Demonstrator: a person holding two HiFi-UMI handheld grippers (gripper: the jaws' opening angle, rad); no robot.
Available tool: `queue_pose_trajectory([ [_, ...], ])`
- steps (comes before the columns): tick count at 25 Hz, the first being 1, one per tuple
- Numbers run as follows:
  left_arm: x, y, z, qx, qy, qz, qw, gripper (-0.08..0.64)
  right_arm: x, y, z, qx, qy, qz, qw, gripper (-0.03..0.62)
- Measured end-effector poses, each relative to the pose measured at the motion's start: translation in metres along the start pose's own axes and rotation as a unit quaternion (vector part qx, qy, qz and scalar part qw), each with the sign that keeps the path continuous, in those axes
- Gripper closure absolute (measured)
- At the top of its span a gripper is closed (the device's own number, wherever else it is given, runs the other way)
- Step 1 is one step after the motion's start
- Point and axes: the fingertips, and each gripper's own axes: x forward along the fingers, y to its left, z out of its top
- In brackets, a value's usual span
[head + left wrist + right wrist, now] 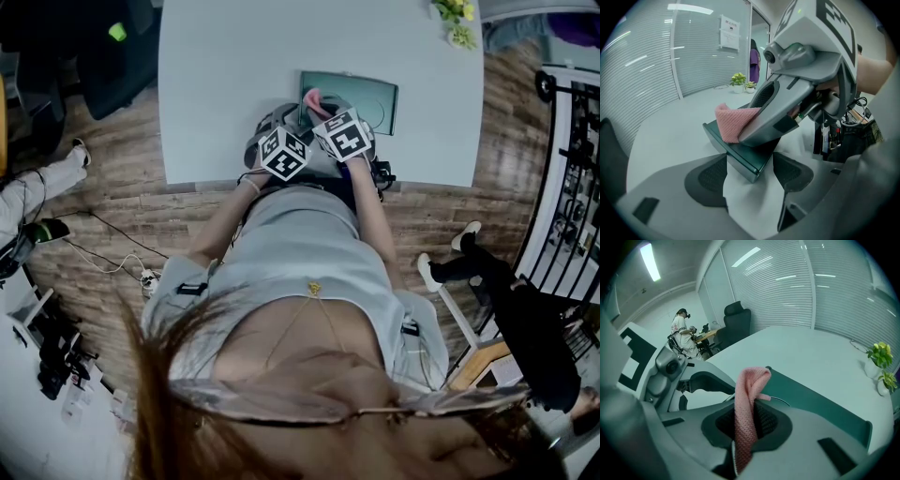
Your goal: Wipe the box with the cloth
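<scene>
A flat dark green box (361, 97) lies on the pale table (225, 84) near its front edge. My left gripper (750, 177) has the box's near corner (743, 152) between its jaws, and both pads touch the corner's sides. In the head view the left gripper (277, 142) sits at the box's left end. My right gripper (746, 423) is shut on a pink knitted cloth (749, 394), which sticks up past the jaws over the box (820, 401). From the left gripper view, the right gripper's body (797, 93) reaches across the box with the cloth (733, 122) resting on its top.
Small potted plants (457, 23) stand at the table's far right corner. A black office chair (112, 47) is beyond the left side. Cables (380, 173) hang by the front edge. Another person (682, 336) stands far off, and someone's legs (469, 262) are at right.
</scene>
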Motion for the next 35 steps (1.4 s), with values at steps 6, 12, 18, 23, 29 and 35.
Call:
queue_pose_trajectory([
  [6, 0.000, 0.000, -0.001, 0.000, 0.001, -0.001, 1.0000, 0.255, 0.001, 0.006, 0.002, -0.005, -0.002, 0.002, 1.000, 0.549],
  [12, 0.001, 0.000, -0.004, -0.001, 0.000, 0.001, 1.0000, 0.255, 0.004, 0.007, 0.001, -0.005, -0.007, -0.001, 1.000, 0.548],
  [18, 0.001, 0.000, -0.003, -0.001, -0.002, 0.001, 1.0000, 0.255, -0.017, -0.007, 0.002, 0.013, -0.034, -0.019, 0.999, 0.548],
  [23, 0.002, 0.002, -0.003, 0.000, -0.003, 0.001, 1.0000, 0.255, -0.060, -0.040, -0.009, 0.035, -0.065, -0.069, 0.995, 0.548],
  [29, 0.004, 0.002, -0.002, 0.000, -0.002, 0.000, 1.0000, 0.255, -0.096, -0.077, -0.047, 0.068, -0.063, -0.131, 0.987, 0.548],
  [35, 0.004, 0.003, -0.004, 0.000, 0.000, -0.005, 1.0000, 0.255, -0.111, -0.100, -0.087, 0.097, -0.031, -0.182, 0.978, 0.548],
])
